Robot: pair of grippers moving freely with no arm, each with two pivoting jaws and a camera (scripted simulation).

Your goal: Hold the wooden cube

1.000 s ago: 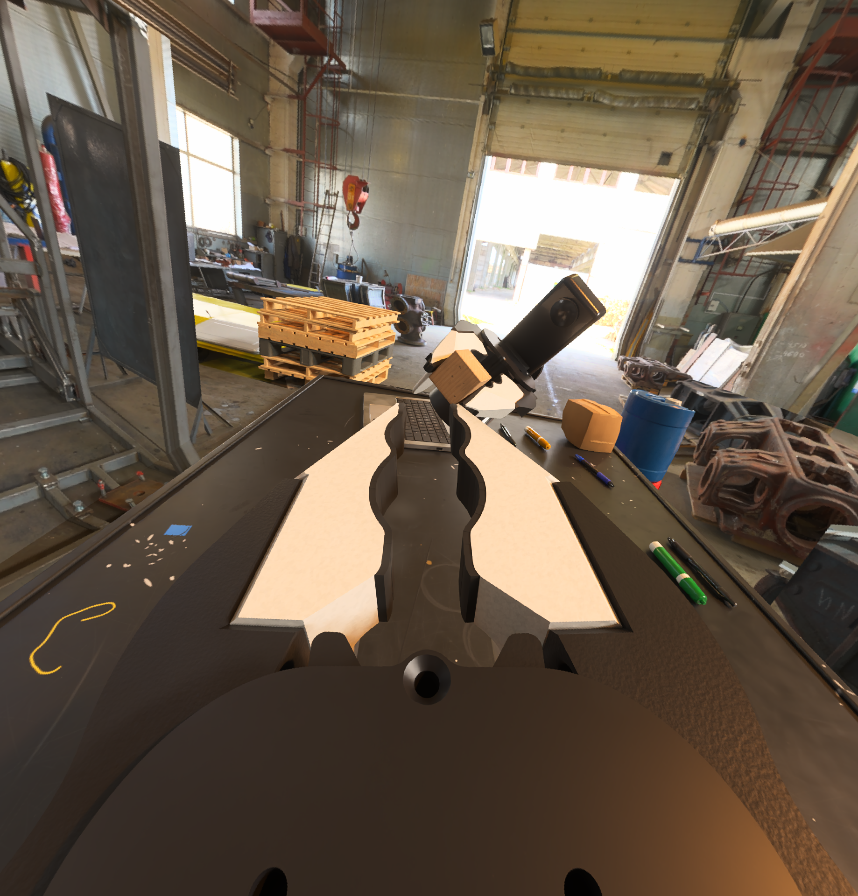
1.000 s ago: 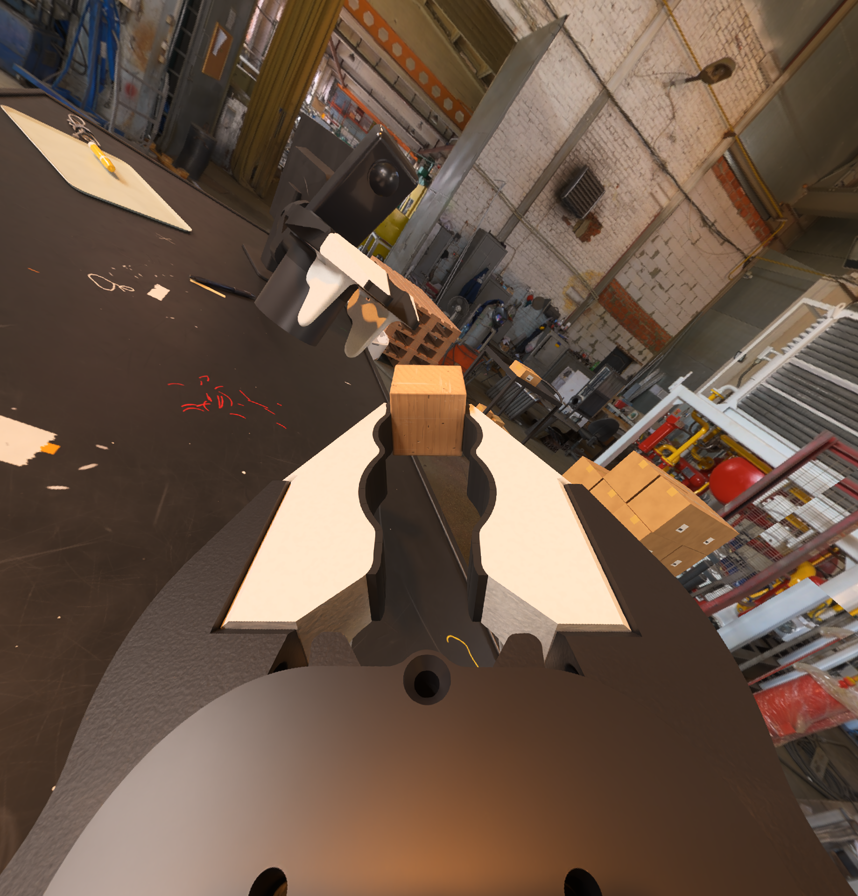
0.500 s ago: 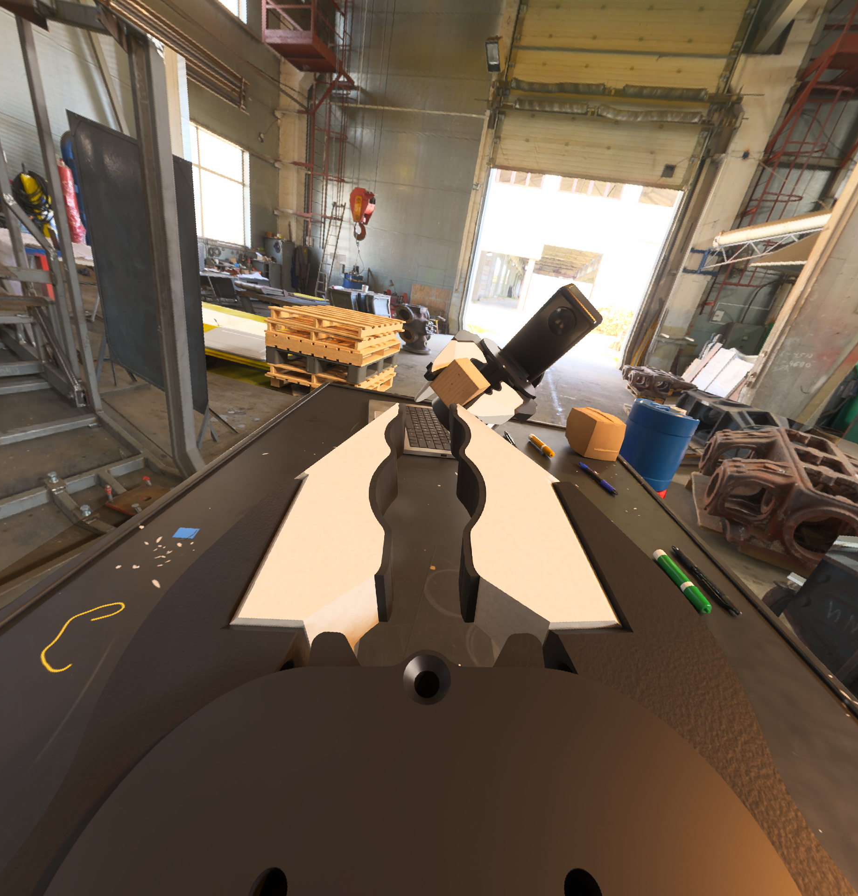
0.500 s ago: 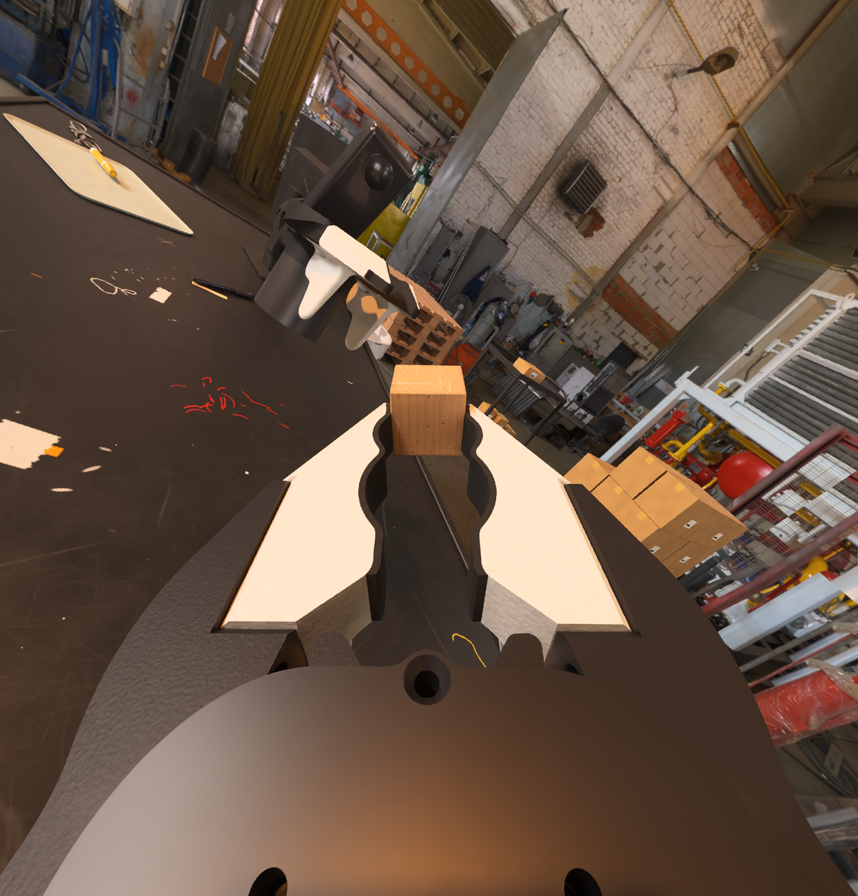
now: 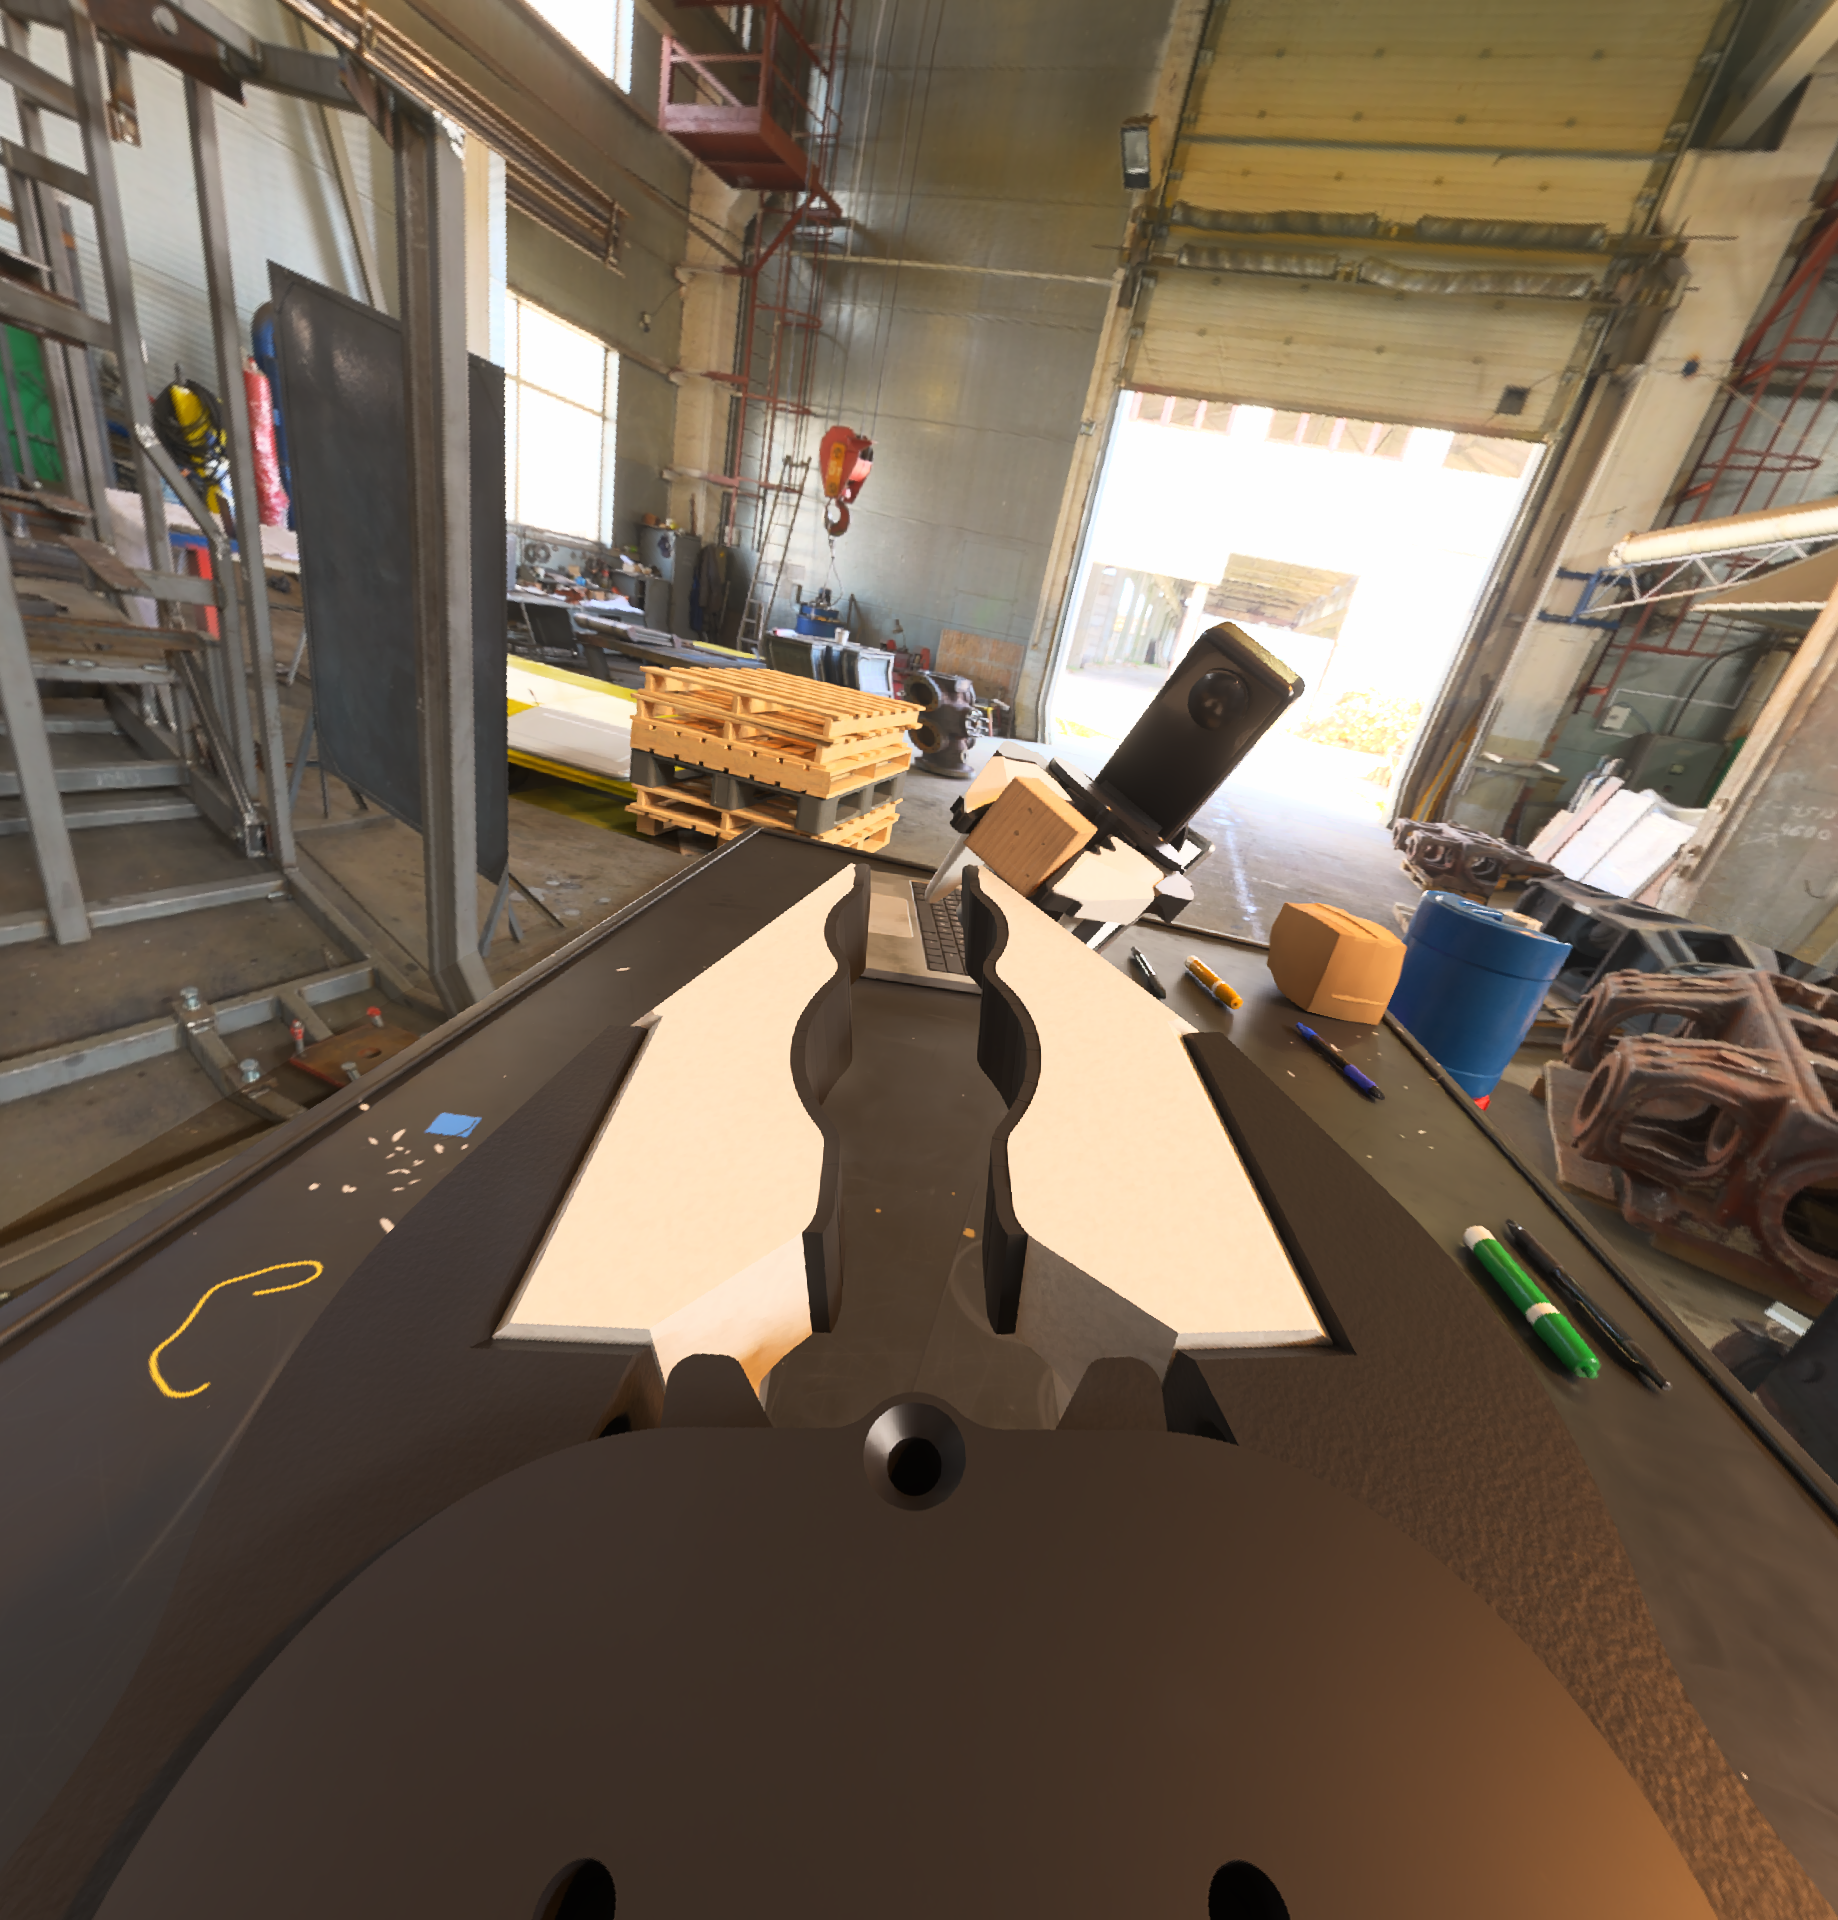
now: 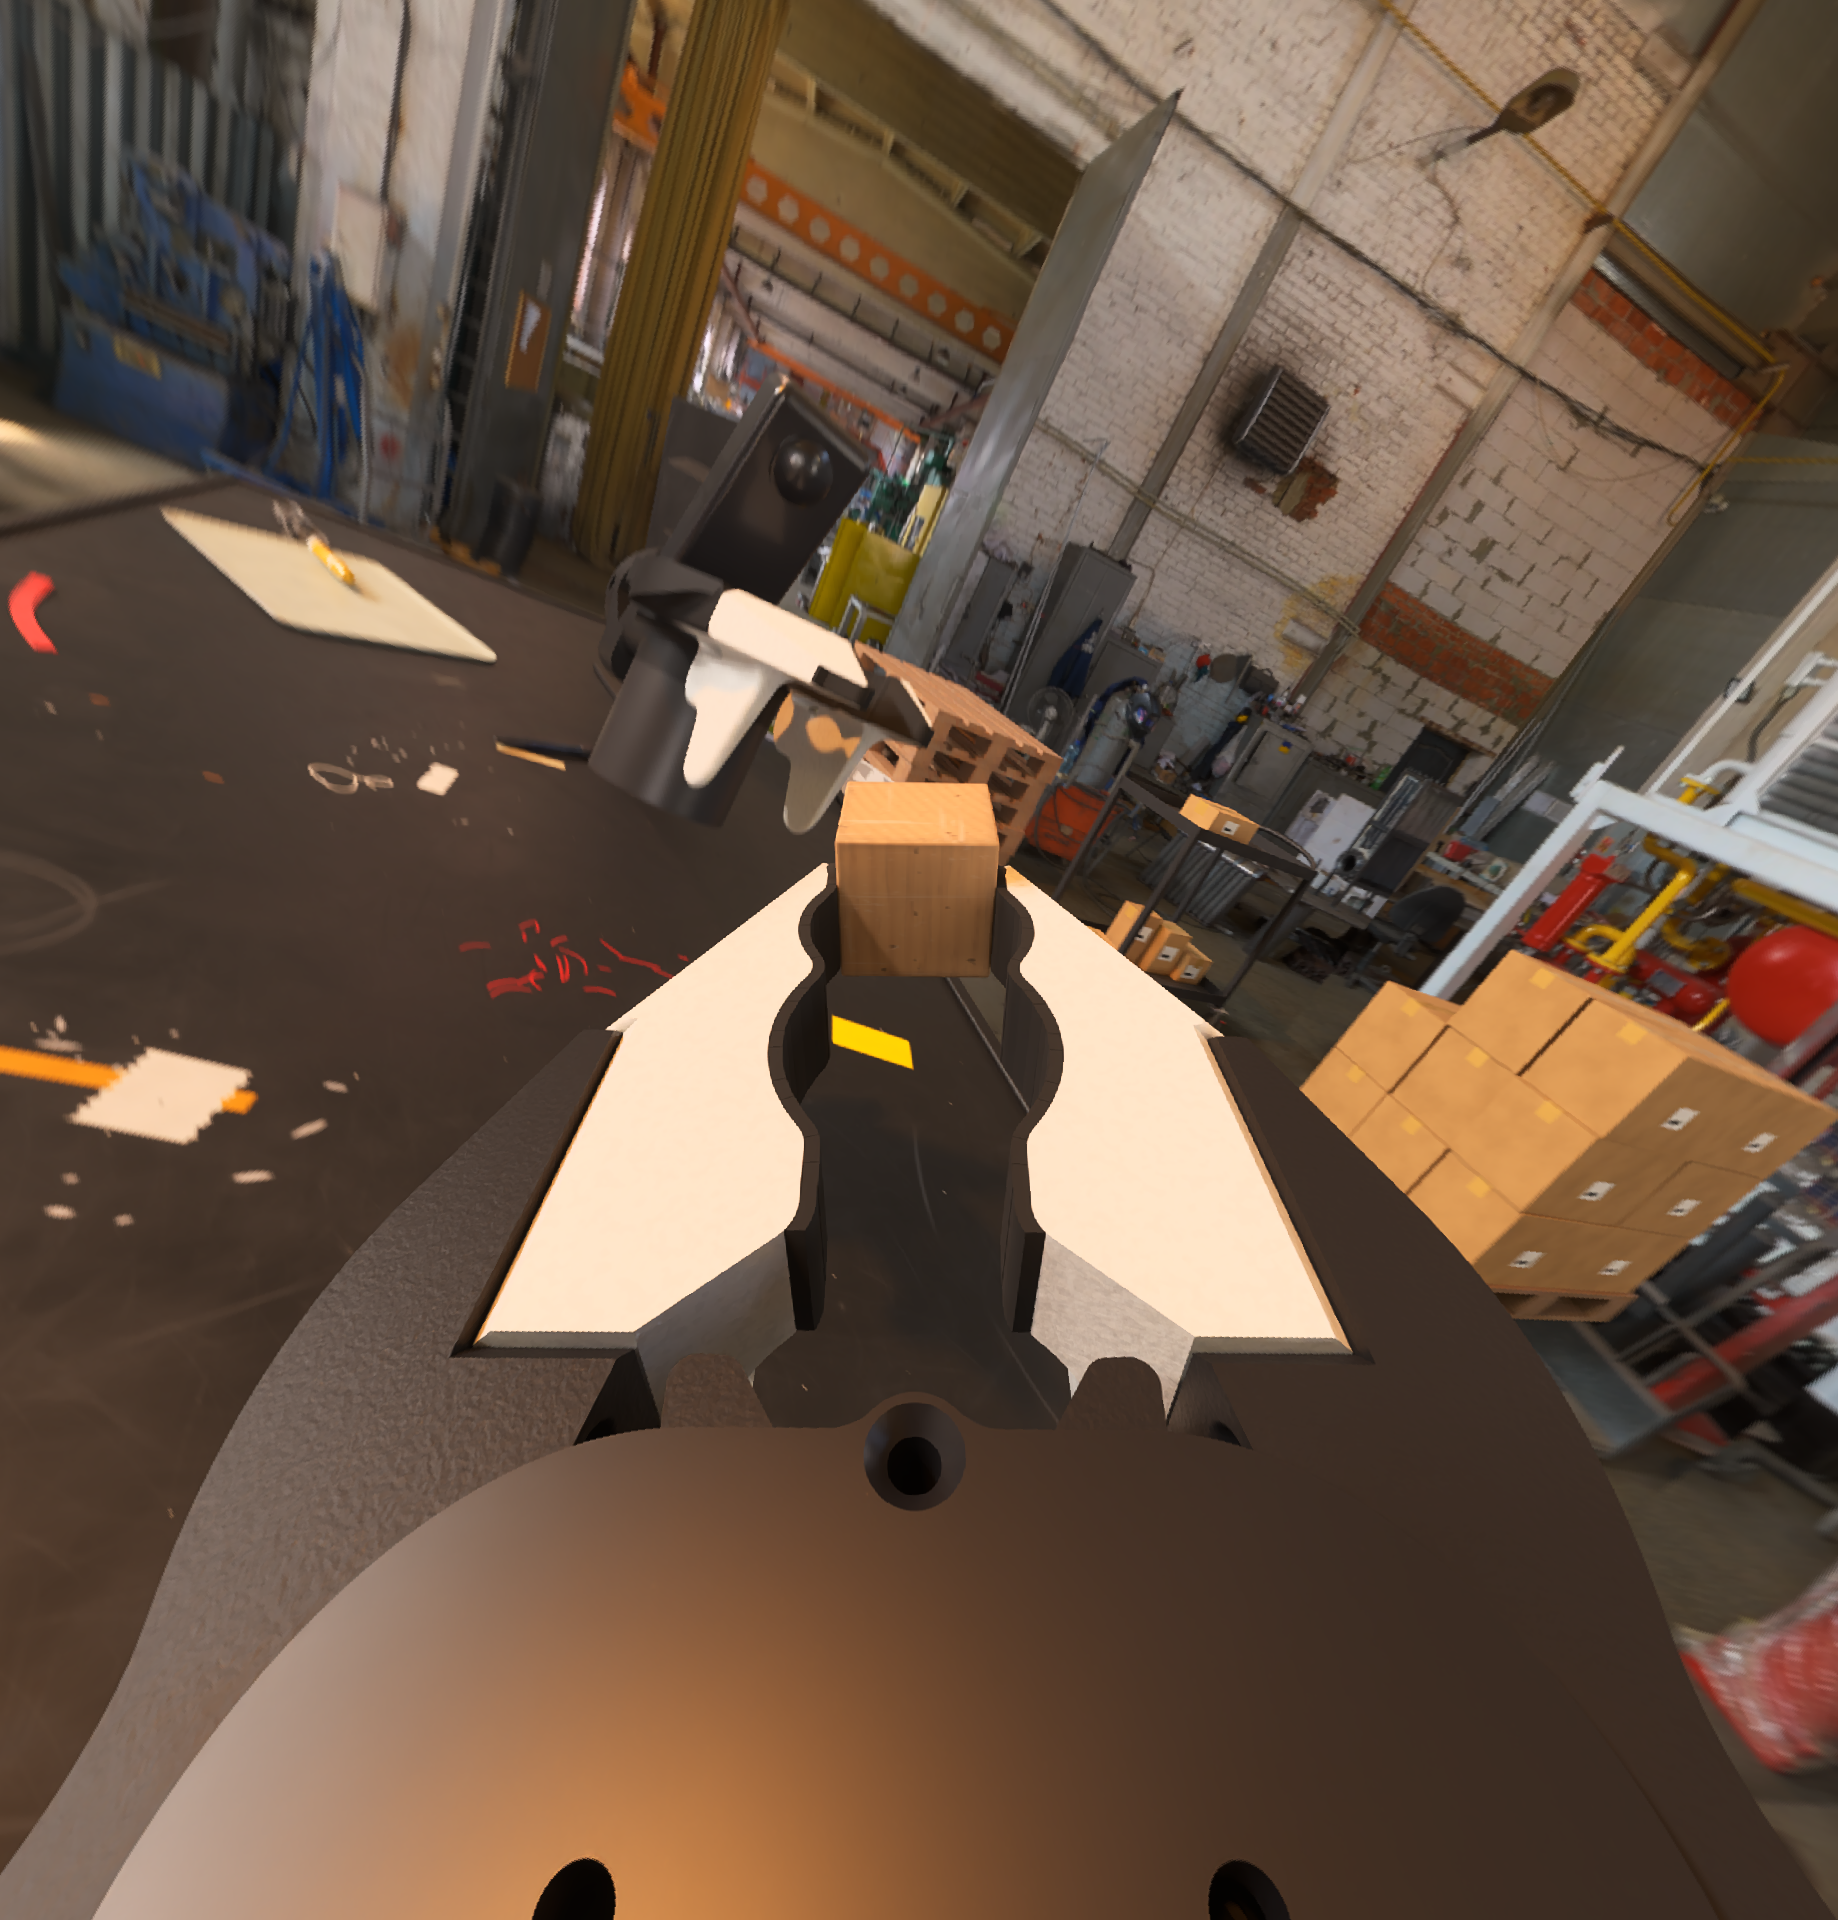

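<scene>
The wooden cube is a light-brown block clamped between the tips of my right gripper, which is shut on it and holds it above the dark table. In the left wrist view the same cube shows tilted in the right gripper's fingers, just beyond my left gripper's tips and slightly to the right. My left gripper is open, with nothing between its fingers. It also shows in the right wrist view, ahead and to the left of the cube.
A laptop lies on the table under the cube. A tan box, a blue barrel, rusty castings and several pens, one a green marker, sit to the right. A clipboard lies at the far left.
My right gripper has swung with the cube still clamped, so the table and the left gripper sit lower in its view. My left gripper has tilted up slightly.
</scene>
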